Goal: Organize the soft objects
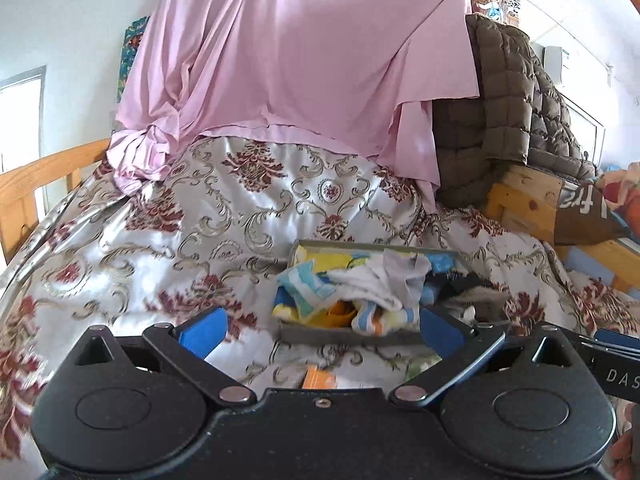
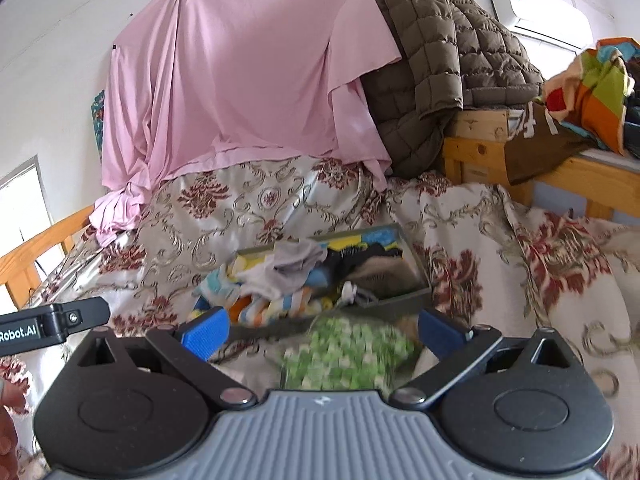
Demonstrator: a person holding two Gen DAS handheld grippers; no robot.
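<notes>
Across the whole foreground spreads a silvery bedspread (image 1: 168, 240) with dark red floral medallions and beige scrolls, rumpled over a bed with a wooden frame (image 1: 36, 184). Behind it a large pink sheet (image 1: 296, 52) hangs from the wall and drapes down onto the bed's far edge. To its right a brown quilted jacket (image 2: 448, 64) lies heaped over a wooden shelf unit (image 2: 472, 148), and a white air conditioner (image 2: 536, 4) sits high on the wall beyond it. A multicoloured cloth (image 2: 592, 96) rests on the shelf's top at far right.

On the bedspread, near the middle, stands a shallow grey fabric box (image 2: 412, 292), already holding a jumble of small soft pieces (image 1: 360, 284): striped blue, yellow and orange cloths, a pale grey one on top, and dark items in its right part. Just in front of the box, on the bedspread, lies a green-and-white checked cloth (image 2: 348, 352), blurred, between the right gripper's blue pads without touching either.

The left gripper (image 1: 320, 330) has its jaws spread wide, nothing between them but the box's near wall farther off; a small orange item (image 1: 318, 378) lies on the cover just below. The right gripper (image 2: 322, 330) is likewise spread wide and holds nothing.
</notes>
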